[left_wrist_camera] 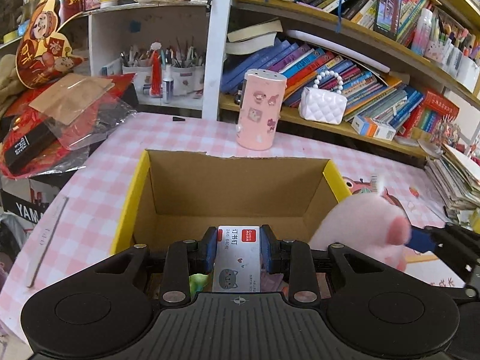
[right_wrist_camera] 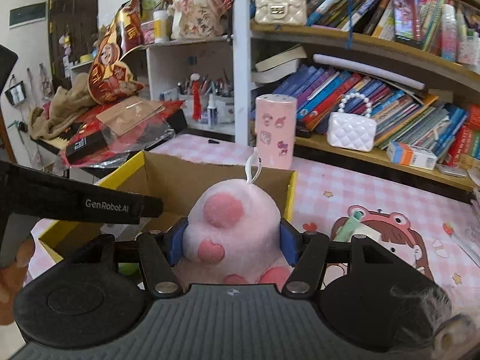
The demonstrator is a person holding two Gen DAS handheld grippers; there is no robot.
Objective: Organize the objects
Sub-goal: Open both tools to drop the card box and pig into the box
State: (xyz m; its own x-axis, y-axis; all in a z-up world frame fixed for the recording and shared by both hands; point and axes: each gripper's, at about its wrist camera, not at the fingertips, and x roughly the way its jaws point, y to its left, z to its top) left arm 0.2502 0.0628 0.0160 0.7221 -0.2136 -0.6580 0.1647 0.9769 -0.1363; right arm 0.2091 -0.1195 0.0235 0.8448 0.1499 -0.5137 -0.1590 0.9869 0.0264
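Observation:
An open cardboard box (left_wrist_camera: 240,186) with yellow outer sides stands on the pink checked table; it also shows in the right wrist view (right_wrist_camera: 180,177). My left gripper (left_wrist_camera: 238,250) is shut on a small grey staples box (left_wrist_camera: 237,258) with a cat drawing, held over the box's near part. My right gripper (right_wrist_camera: 234,246) is shut on a pink plush toy (right_wrist_camera: 234,225) with a white loop, held at the box's right near corner. The plush shows in the left wrist view (left_wrist_camera: 369,225) at the right. The left gripper's body (right_wrist_camera: 90,207) shows at the left of the right wrist view.
A pink cylinder container (left_wrist_camera: 261,111) stands behind the box. A green pen-like item (right_wrist_camera: 348,225) lies on the cartoon mat to the right. Bookshelves (left_wrist_camera: 345,69) with a white quilted purse (left_wrist_camera: 324,105) line the back. Red packaging (left_wrist_camera: 60,120) piles at the left. A ruler (left_wrist_camera: 48,240) lies left of the box.

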